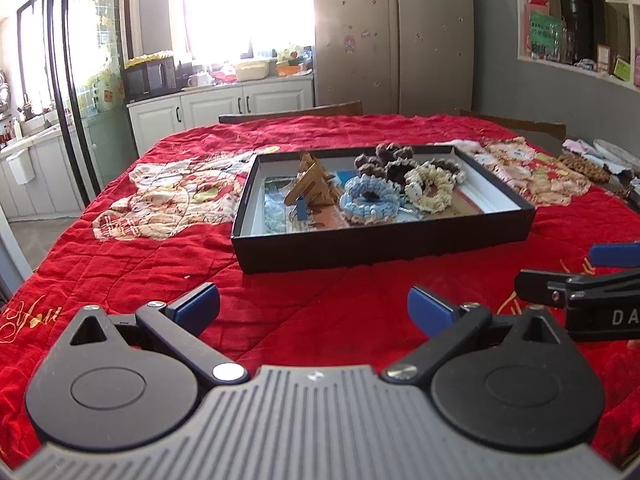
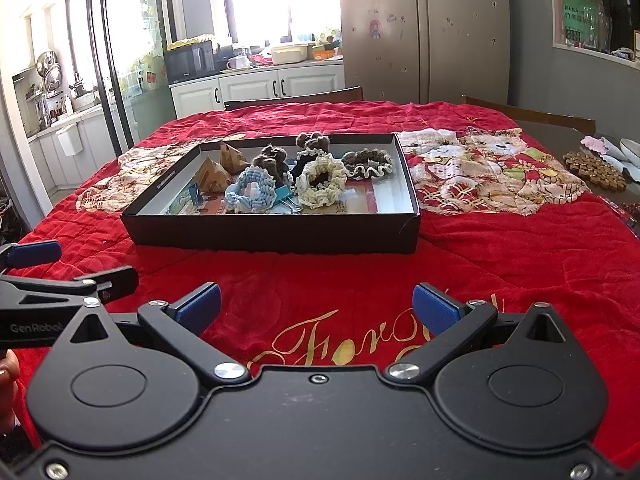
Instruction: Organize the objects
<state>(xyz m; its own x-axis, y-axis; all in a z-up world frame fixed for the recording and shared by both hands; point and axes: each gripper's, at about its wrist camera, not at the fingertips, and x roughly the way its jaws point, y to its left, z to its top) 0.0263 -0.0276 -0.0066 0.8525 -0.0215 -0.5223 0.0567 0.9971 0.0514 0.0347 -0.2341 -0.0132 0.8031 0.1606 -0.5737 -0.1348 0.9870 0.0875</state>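
Note:
A shallow black box (image 1: pixel 380 244) (image 2: pixel 276 236) lies on the red quilt ahead of both grippers. Inside it are a light blue crocheted scrunchie (image 1: pixel 370 198) (image 2: pixel 252 190), a cream scrunchie (image 1: pixel 434 186) (image 2: pixel 324 180), several brown ones (image 1: pixel 384 160) (image 2: pixel 368 162), tan paper pyramids (image 1: pixel 312 184) (image 2: pixel 218 174) and blue binder clips (image 1: pixel 302 205) (image 2: pixel 286 194). My left gripper (image 1: pixel 314 310) hangs open over the quilt, short of the box, with nothing between its fingers. My right gripper (image 2: pixel 316 308) is open too, beside it, likewise holding nothing.
The red quilt (image 1: pixel 140 256) with cat patches (image 2: pixel 488 172) covers the table. A brown beaded mat (image 2: pixel 594 172) and pale items lie at the right edge. Two chair backs (image 2: pixel 294 98) stand behind the table; kitchen cabinets and a fridge (image 2: pixel 424 28) are beyond.

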